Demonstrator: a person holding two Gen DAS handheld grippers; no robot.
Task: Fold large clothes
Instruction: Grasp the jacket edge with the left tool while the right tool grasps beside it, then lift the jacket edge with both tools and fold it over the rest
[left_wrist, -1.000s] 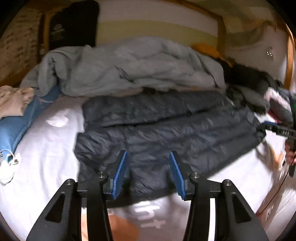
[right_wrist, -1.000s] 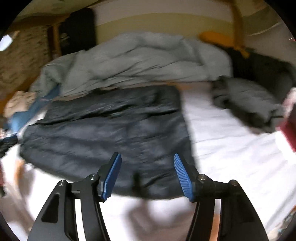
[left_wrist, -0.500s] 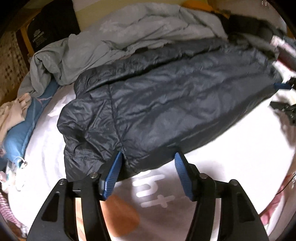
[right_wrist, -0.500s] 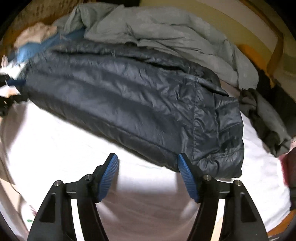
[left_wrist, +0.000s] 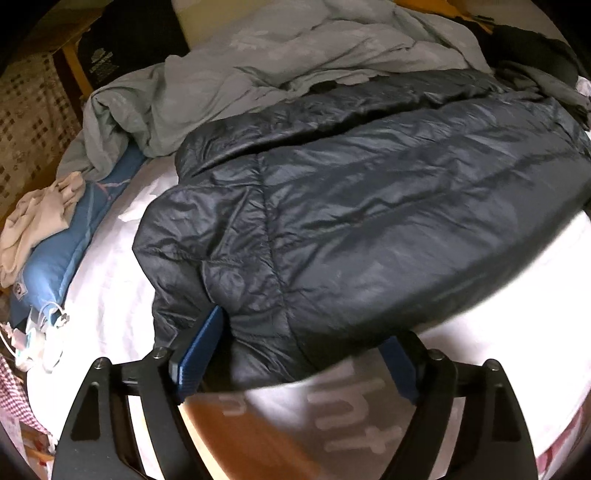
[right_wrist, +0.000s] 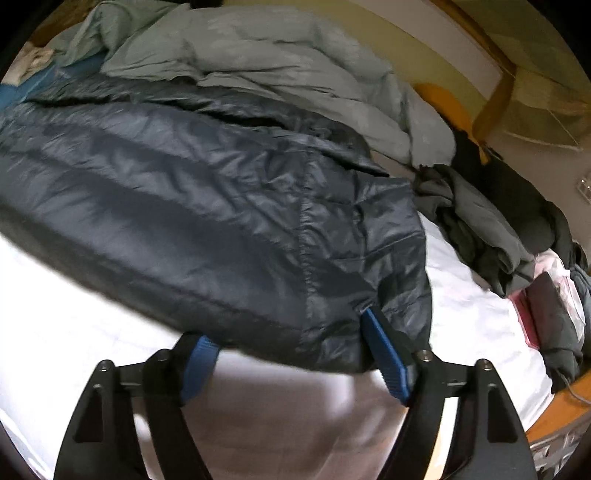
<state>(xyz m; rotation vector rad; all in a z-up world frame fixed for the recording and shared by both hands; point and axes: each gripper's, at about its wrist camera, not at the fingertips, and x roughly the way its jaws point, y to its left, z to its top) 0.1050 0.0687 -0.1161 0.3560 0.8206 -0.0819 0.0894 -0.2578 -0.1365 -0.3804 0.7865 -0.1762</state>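
Fabric of a dark quilted puffer jacket (left_wrist: 369, 206) fills the middle of both wrist views; the jacket lies flat across a white bed sheet (left_wrist: 110, 295), stretched from side to side, with its near hem facing the cameras. The left gripper (left_wrist: 299, 350) sits at the jacket's left near corner, jaws opening, the hem bulging between the two blue pads without either pad visibly pressing it. Its left pad stands against a fold of the jacket, and the right pad is partly hidden by the hem. The right gripper (right_wrist: 291, 347) is at the opposite near corner, jaws also opening; its right pad lies along the jacket's side edge and the left pad peeks out just under the hem, though blur there makes contact hard to judge. Behind the jacket a crumpled grey duvet (left_wrist: 295, 55) lies along the far side of the bed. A blue pillow (left_wrist: 55, 258) with a cream garment (left_wrist: 33, 221) on top lies to the left, and a heap of dark clothes (right_wrist: 498, 221) sits to the right, just beside the jacket's end
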